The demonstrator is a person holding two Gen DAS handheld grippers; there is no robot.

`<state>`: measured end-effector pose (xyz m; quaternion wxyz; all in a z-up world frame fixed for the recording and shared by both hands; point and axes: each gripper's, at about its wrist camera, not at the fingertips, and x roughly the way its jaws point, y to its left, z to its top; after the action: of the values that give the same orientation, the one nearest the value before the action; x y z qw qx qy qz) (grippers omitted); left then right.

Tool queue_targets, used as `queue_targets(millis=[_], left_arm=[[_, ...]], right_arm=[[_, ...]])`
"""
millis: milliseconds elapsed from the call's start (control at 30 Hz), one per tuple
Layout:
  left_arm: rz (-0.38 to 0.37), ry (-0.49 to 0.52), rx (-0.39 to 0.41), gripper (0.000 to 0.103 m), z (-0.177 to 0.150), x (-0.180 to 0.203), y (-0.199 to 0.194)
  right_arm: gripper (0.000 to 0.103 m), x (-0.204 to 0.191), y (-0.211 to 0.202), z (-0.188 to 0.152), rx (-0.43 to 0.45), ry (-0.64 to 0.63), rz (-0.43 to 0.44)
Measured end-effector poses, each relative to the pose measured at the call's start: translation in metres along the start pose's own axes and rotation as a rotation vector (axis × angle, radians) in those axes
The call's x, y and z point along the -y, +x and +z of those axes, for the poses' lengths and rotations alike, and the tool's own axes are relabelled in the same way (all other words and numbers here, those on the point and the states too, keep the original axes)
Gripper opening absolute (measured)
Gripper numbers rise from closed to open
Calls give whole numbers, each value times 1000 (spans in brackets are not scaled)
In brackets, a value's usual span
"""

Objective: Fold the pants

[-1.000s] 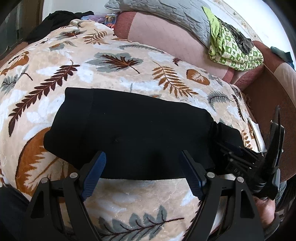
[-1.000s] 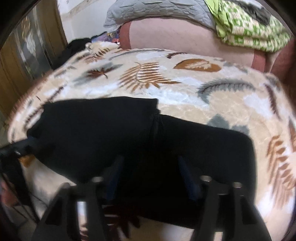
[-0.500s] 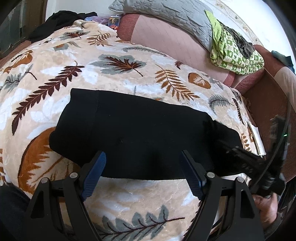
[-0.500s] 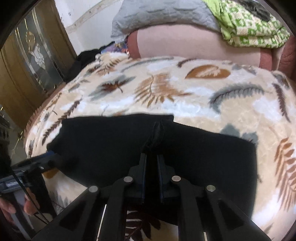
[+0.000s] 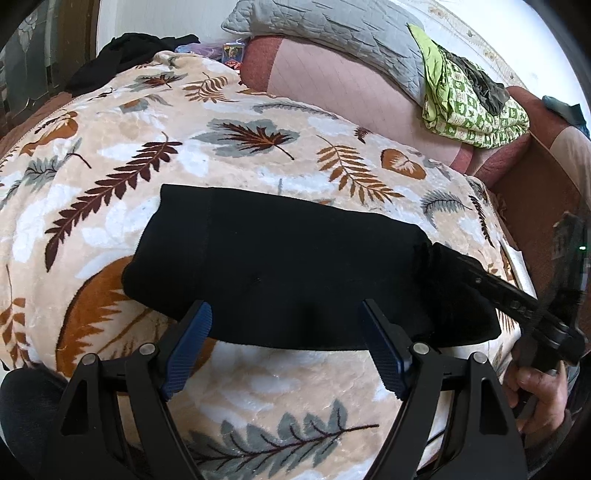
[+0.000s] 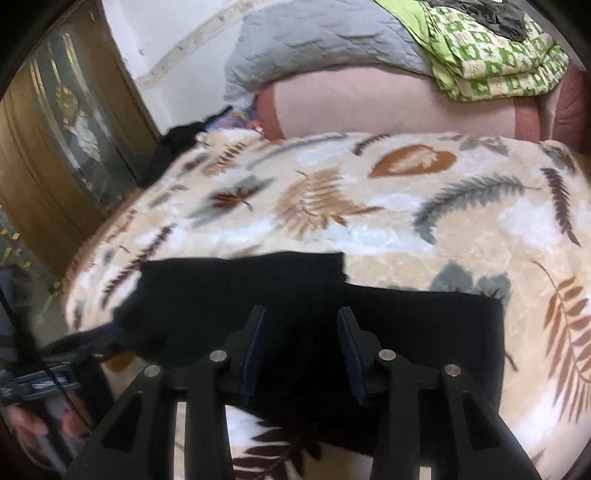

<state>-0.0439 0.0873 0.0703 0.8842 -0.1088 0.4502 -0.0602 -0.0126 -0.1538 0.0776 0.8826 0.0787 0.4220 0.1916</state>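
The black pants [image 5: 295,266] lie folded into a flat band on the bed, long axis running left to right across the near half of the leaf-print blanket [image 5: 258,147]; in the right wrist view the pants [image 6: 388,332] show a stepped far edge, the left portion reaching further back than the right. The left gripper [image 5: 286,343] hovers at the near edge of the fabric, fingers spread wide and holding nothing. The right gripper [image 6: 301,349] sits over the pants, fingers parted with a moderate gap and clamped on nothing visible. Behind the blanket lies a pink bolster [image 5: 351,96], with a grey quilted pillow [image 5: 325,33] and a folded green patterned cloth [image 5: 469,110] on top. A wooden door [image 6: 62,166] stands at left.
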Motion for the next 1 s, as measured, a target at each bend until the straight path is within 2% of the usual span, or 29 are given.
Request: queue_targets(millis=[33, 167, 467, 600, 667, 800, 933, 1000], left_arm=[[2, -2, 0, 81, 0, -1, 0], [10, 0, -1, 81, -1, -1, -2], [23, -2, 8, 81, -3, -1, -8], [29, -19, 2, 81, -5, -5, -8], [30, -26, 0, 81, -7, -7, -10], [37, -52, 1, 81, -12, -14, -13], [45, -91, 1, 81, -16, -24, -15], [48, -108, 2, 81, -17, -29, -16]], right_arm=[[32, 2, 5, -1, -6, 4, -5], [31, 9, 30, -8, -55, 1, -27], [34, -3, -4, -13, -30, -50, -11], [34, -7, 10, -33, -97, -75, -11], [34, -10, 7, -32, -81, -75, -12], [36, -18, -4, -13, -52, -68, 59], [53, -41, -7, 11, -14, -98, 168], [56, -54, -2, 22, -4, -102, 228]])
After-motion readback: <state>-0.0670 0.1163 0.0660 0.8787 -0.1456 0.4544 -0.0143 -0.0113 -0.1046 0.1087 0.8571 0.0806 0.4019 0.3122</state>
